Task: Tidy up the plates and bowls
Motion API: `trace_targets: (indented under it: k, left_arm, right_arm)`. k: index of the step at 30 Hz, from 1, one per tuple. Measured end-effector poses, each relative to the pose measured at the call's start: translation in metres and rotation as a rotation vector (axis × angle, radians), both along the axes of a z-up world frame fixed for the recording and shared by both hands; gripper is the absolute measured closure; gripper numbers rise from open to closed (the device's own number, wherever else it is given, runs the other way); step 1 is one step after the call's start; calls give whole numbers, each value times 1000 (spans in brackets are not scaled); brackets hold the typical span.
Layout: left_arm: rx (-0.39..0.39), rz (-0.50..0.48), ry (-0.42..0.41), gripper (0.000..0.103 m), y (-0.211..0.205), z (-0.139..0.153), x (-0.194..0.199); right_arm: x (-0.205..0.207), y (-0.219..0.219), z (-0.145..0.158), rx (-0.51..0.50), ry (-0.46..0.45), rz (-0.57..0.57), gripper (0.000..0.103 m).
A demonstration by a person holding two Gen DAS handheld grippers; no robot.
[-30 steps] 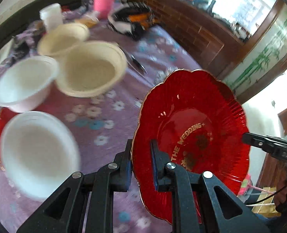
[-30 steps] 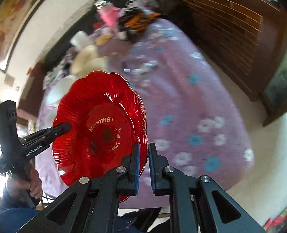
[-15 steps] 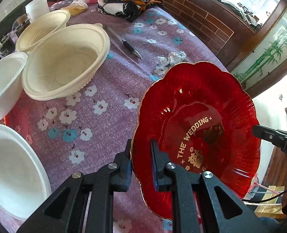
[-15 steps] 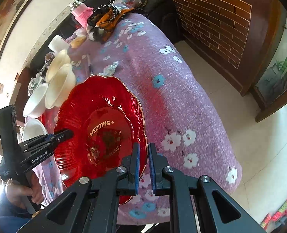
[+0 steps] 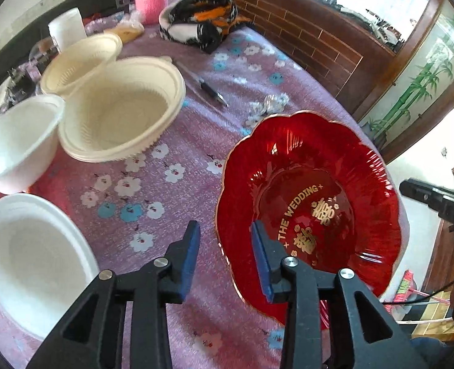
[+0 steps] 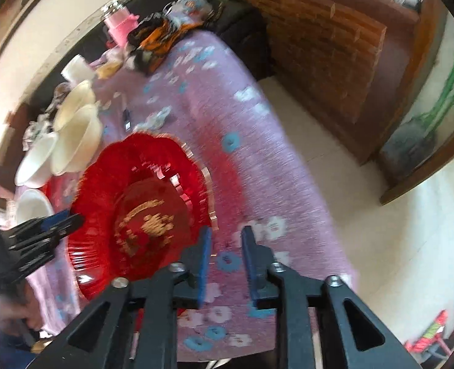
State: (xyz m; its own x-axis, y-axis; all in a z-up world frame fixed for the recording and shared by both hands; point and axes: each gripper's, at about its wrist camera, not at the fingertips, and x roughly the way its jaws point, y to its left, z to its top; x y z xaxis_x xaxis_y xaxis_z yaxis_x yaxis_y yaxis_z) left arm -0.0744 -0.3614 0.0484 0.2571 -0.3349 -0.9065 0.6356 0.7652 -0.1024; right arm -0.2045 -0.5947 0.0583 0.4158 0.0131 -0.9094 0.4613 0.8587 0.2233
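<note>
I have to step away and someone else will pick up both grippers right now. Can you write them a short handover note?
Left gripper: jaws opening, the red plate's rim between them, pads off it.
Right gripper: jaws opening, nothing between them.
Red plate lies on the purple tablecloth near its edge.
Two cream bowls and two white bowls sit separate to the plate's left.
Done: plate set down. Left: grouping the bowls.

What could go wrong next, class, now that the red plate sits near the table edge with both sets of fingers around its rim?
1. The red plate lies close to the table edge; a nudge could tip it off.
2. The left gripper is opening with the rim between its fingers; pulling back skewed may drag the plate.
3. The right gripper, also opening beside the rim, could catch it.
</note>
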Motion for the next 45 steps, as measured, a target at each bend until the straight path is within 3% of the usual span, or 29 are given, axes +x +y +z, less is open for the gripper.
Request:
trace_targets:
  k: [4,5,8,15,34,45]
  left_arm:
    - [-30,-14,-80,59,9,21,-13]
    - [-35,-22,-108,59,10,27,-16]
    - [-45,-37,-167,57,14,40,-24]
    - [-50,-29,-226,55,33,56,-33]
    - [-48,75,-314,55,88,80,-34]
    - [-35,125,-328,55,109,84,-35]
  right_arm:
    - [-9,9,29,-164,-37,-38,44]
    - [-10,12,36,-198,-46,-40,43]
    - [-10,30,58,-302,-85,-27,42]
    - [-1,71,85,-399,-141,50,40]
    - [24,162,106,-520,-227,265,40]
    - [33,192,106,-568,-243,342,36]
